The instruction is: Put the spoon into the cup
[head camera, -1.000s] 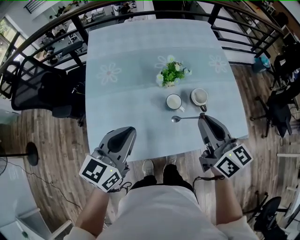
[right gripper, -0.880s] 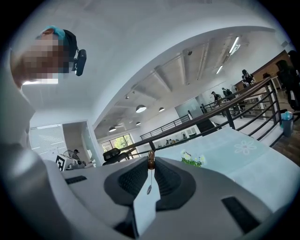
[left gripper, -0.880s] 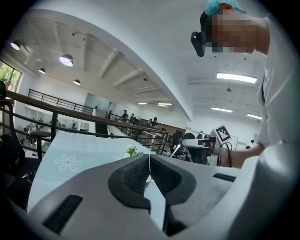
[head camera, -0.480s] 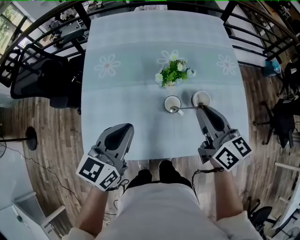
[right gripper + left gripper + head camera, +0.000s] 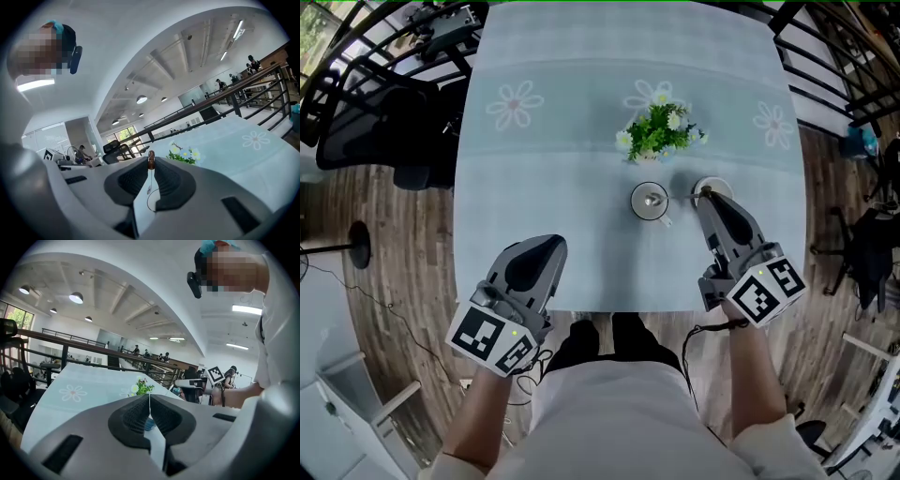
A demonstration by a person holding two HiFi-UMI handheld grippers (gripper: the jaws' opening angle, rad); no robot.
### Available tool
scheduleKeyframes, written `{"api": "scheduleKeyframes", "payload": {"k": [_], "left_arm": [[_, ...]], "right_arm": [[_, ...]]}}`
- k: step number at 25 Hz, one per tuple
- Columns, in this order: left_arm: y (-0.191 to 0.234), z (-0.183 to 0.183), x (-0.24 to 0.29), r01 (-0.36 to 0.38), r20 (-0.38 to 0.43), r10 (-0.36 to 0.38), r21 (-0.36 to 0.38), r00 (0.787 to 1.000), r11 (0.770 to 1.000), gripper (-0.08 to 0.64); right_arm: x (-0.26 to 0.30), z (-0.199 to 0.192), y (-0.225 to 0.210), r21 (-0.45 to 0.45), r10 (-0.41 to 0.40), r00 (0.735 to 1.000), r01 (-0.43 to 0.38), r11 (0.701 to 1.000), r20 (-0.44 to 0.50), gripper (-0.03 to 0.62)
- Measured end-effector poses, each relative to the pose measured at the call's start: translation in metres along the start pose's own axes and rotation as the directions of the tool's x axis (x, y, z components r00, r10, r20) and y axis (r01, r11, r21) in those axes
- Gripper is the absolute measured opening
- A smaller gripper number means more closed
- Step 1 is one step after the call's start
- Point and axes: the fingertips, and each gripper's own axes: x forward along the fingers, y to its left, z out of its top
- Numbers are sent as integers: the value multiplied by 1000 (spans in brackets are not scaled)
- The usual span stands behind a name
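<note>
A white cup (image 5: 649, 202) stands on the pale blue table (image 5: 562, 159), in front of the flower pot. The metal spoon (image 5: 652, 198) shows its bowl inside the cup's rim, and its handle runs right to my right gripper (image 5: 703, 195). That gripper is shut on the handle's brown end (image 5: 150, 161), with the thin handle dropping toward the cup rim (image 5: 148, 205) below. I cannot tell whether the bowl touches the cup's bottom. My left gripper (image 5: 547, 247) is shut with nothing in it, over the table's near edge. Its closed jaws point at the far flowers (image 5: 142, 387).
A second white cup (image 5: 715, 185) sits right of the first, half hidden by my right gripper. A small pot of flowers (image 5: 661, 137) stands just behind both cups. A black chair (image 5: 370, 112) and a dark railing (image 5: 825, 56) flank the table over wood floor.
My right gripper lifted the spoon off the table and carried it forward; its bowl moved from in front of the left cup to inside its rim. The left gripper stayed put.
</note>
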Motion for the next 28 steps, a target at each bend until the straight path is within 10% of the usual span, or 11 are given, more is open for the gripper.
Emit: {"api": "scheduleKeyframes", "payload": {"k": [28], "left_arm": [[11,-34,20,-26,-48,24,-38,999,999,21]], "right_arm": [[42,-82,-46,64,-60,993,66,996,-103,55]]}}
